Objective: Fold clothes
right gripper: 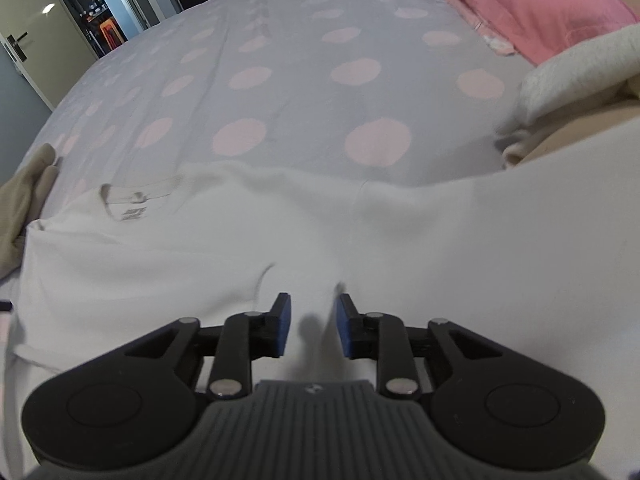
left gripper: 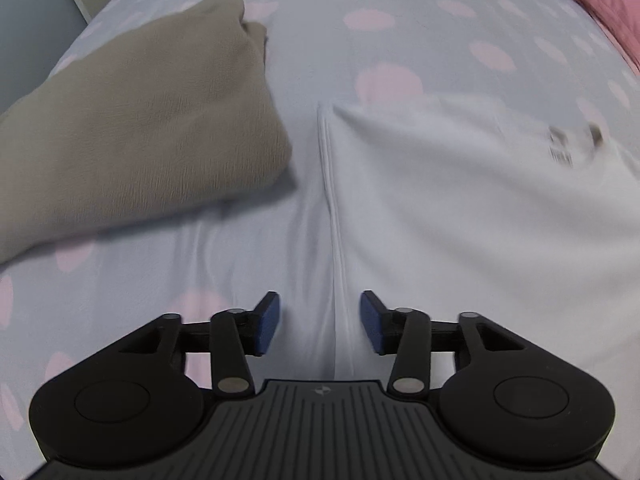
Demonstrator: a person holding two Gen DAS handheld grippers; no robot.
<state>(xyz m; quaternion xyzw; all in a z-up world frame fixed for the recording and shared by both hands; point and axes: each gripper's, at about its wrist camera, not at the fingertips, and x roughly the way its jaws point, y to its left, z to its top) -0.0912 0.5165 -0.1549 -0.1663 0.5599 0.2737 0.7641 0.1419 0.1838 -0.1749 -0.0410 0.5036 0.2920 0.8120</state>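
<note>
The white garment (left gripper: 460,208) lies spread flat on the dotted bed (left gripper: 312,40). Its hemmed side edge runs from six toward twelve o'clock, directly between the parted, empty jaws of the left gripper (left gripper: 320,322), so that hand is nearest the edge. The right gripper (right gripper: 312,324) hangs over the garment's middle, jaws released, gripping nothing, a small pinched ridge of cloth just ahead. A folded tan garment (left gripper: 132,120) sits at ten o'clock, near the hem, limiting room that way. Open bed lies toward twelve o'clock; a pink pillow (right gripper: 520,4) sits at one.
</note>
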